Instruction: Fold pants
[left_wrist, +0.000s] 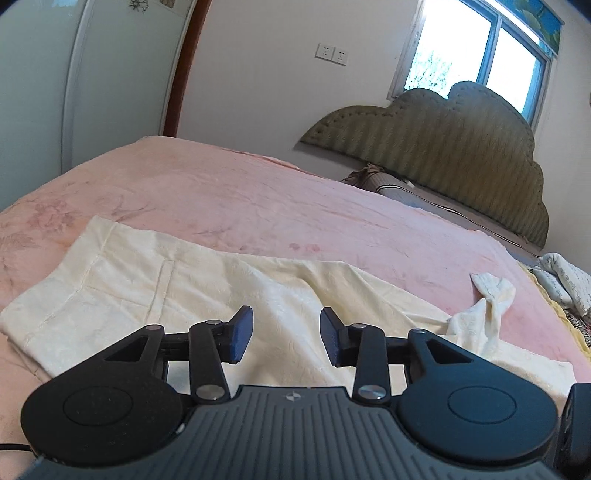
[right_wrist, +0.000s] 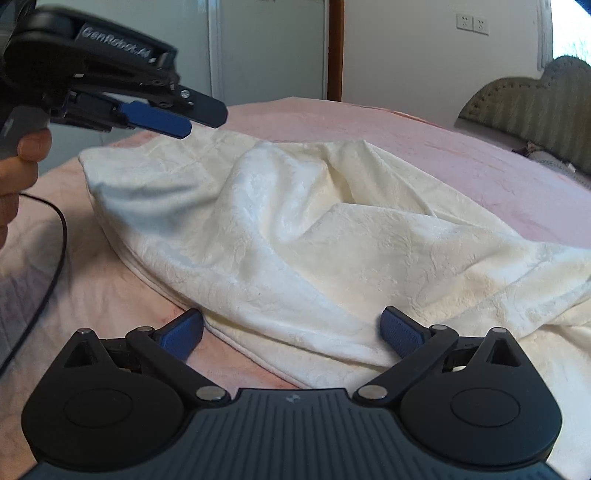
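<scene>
Both your grippers gape, holding nothing: left hovers over the pants rumpled on the bed; right straddles their near edge, ready to pinch.

Left gripper, fingers apart, above cream pants on pink bedspread.

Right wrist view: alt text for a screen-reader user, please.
Cream pants lie rumpled on a pink bed, with the open right gripper low at their near edge. The left gripper hovers above the pants at upper left, empty.
</scene>
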